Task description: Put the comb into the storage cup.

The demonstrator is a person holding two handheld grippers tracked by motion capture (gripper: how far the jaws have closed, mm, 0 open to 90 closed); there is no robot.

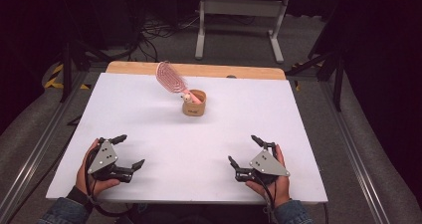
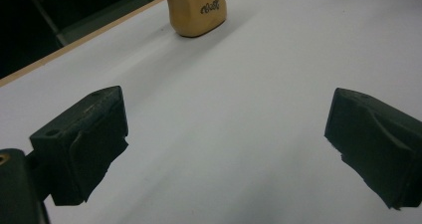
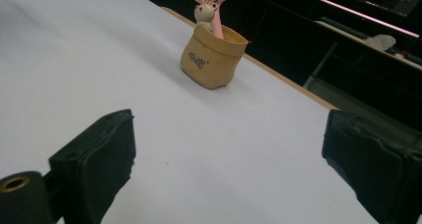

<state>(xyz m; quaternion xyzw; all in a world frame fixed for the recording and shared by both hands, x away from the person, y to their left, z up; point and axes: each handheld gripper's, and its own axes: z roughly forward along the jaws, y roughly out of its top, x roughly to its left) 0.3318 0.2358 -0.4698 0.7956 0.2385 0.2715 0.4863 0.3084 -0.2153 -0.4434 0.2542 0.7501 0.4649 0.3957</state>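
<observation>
The tan pouch (image 1: 193,103) stood upright on the white table (image 1: 149,129), toward 12 o'clock from the table's centre, near the far wooden edge. A pink brush (image 1: 168,76) sat in it, handle down, head leaning out toward 11 o'clock, with a small bear figure (image 1: 187,97) at the rim. The left gripper (image 1: 130,152) rested at 7 o'clock and the right gripper (image 1: 246,150) at 5 o'clock, each held in 1 hand, both well apart from the pouch. Both sets of jaws stood wide, with nothing between them but bare table. In the left gripper view the pouch (image 2: 195,9) lay ahead at 12 o'clock; in the right gripper view the pouch (image 3: 213,56) lay ahead at 12 o'clock, between the lines of the 2 jaws.
</observation>
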